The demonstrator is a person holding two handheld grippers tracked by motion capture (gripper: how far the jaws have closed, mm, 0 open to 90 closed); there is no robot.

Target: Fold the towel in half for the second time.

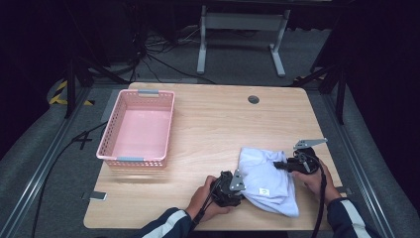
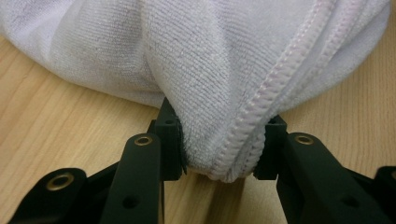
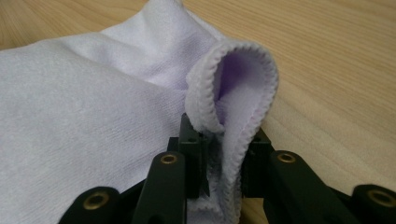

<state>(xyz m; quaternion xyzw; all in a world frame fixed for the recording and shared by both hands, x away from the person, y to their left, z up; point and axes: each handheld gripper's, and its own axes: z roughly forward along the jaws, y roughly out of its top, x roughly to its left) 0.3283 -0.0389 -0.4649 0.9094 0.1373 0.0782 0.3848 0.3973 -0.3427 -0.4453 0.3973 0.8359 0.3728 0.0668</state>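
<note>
Right now both grippers pinch one thing: a crumpled white terry cloth with a stitched hem (image 1: 267, 176), lying on the near right part of the light wooden table (image 1: 218, 129), between the two hands. Left gripper (image 1: 238, 187) sits at the cloth's near left edge, held in the person's left hand (image 1: 205, 198). In the left gripper view its black jaws stand either side of a bunched fold of cloth (image 2: 224, 93) with the pinkish hem seam running down into the gap; the pads (image 2: 170, 140) press on the fabric, so it grips the cloth. Right gripper (image 1: 278, 165) is at the cloth's far right edge, in the right hand (image 1: 317, 181), grey three-cornered plate on top. In the right gripper view the jaws clamp a rolled loop of hem (image 3: 229, 102), which stands up above the pads (image 3: 192, 144) with a purple-tinted inside; the rest of the cloth spreads away to the left on the table. So the right one grips the cloth too. A small white label shows on the cloth's near side in the high view. The cloth rests on the wood, not lifted as far as I can tell. Far left on the table stands a pink perforated plastic basket with grey handles (image 1: 111, 144), well apart from the cloth. Dark sleeves with white stripes come in from the bottom edge.
</note>
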